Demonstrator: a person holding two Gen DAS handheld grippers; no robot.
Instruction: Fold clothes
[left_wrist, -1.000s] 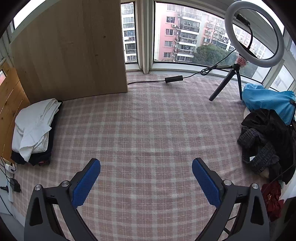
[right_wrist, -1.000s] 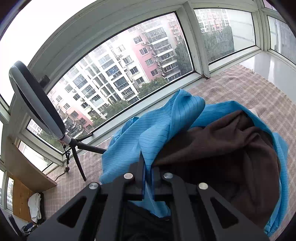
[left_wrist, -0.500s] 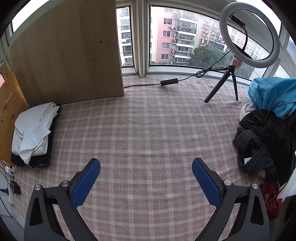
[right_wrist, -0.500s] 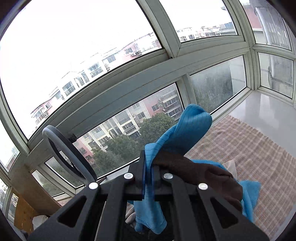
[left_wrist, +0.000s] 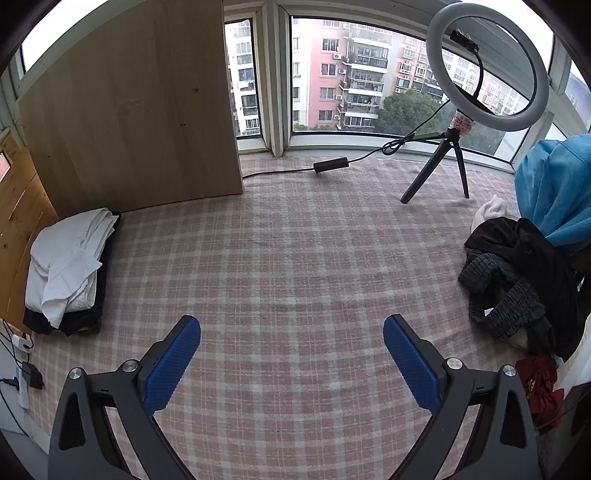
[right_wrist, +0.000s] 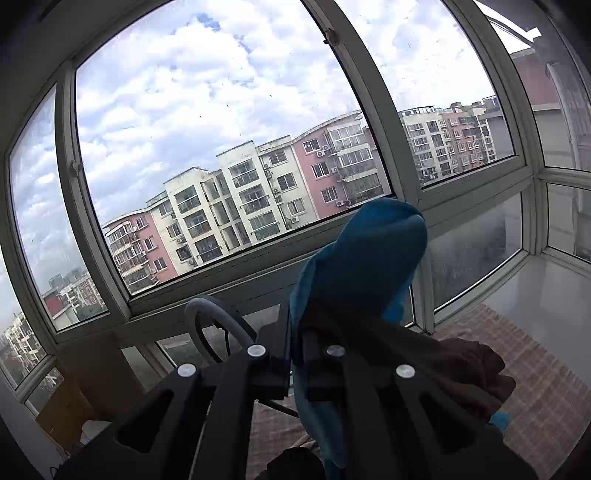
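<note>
- Since a second ago the right gripper (right_wrist: 294, 363) has swung way up, blue garment (right_wrist: 364, 258) now dangling against the window
- folded white pile (left_wrist: 68, 262) sits far left on the checked blanket (left_wrist: 288, 266)
- left gripper (left_wrist: 291, 341) hovers wide open, nothing in it
- right one's clamped tight on the blue cloth, brown garment (right_wrist: 443, 362) draped alongside

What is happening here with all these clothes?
A person is folding clothes with two handheld grippers. The right gripper is shut on a blue garment and holds it up in front of the window, a brown cloth caught with it. The left gripper hangs open over the plaid cover. A folded stack lies at the left, an unsorted pile at the right.
</note>
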